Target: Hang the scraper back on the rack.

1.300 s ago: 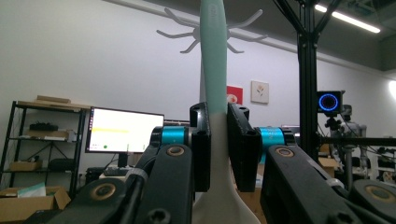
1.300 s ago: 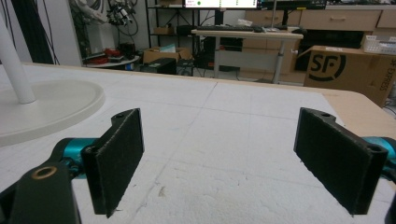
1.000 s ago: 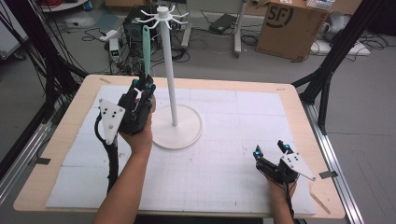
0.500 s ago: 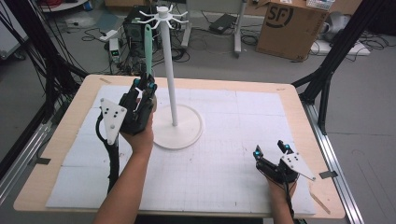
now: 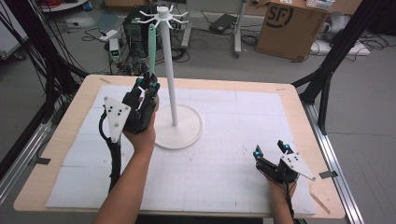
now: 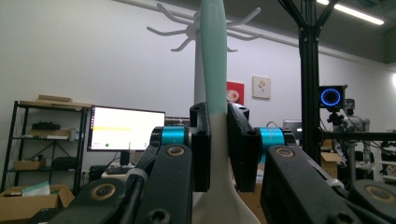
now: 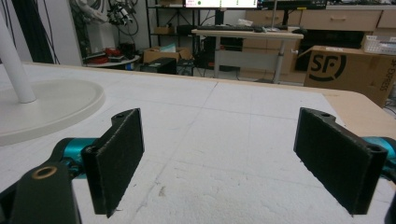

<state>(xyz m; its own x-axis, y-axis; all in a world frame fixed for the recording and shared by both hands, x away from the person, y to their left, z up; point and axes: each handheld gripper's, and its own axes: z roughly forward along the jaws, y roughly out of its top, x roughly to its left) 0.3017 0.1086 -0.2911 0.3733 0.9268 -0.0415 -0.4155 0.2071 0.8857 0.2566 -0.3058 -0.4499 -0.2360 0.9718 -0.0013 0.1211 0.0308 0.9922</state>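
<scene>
High view: the left gripper [image 5: 148, 86], held in the person's left hand [image 5: 140, 135], stands at about 9 o'clock of the rack [image 5: 173, 93] pole, its jaws pinching a mint-green spoon [image 5: 152, 49] that points upright. The spoon's handle top reaches the white hooks [image 5: 164, 16] at the rack's crown; whether it touches a hook cannot be told. The rack's round base [image 5: 184, 133] rests on the white mat [image 5: 233, 158], touching or just beside the left hand.

Left gripper view: both jaws press against the spoon [image 6: 215, 84] where green handle meets white neck; the bowl end lies below, at 6 o'clock, the hooks [image 6: 187, 30] behind the handle at 12 o'clock.

The right gripper [image 5: 271, 151] rests low at the mat's 4 o'clock corner, well apart from the rack.

Right gripper view: its jaws stand spread wide with nothing between them, bare mat [image 7: 224, 140] ahead and the base [image 7: 51, 109] at 10 o'clock.
</scene>
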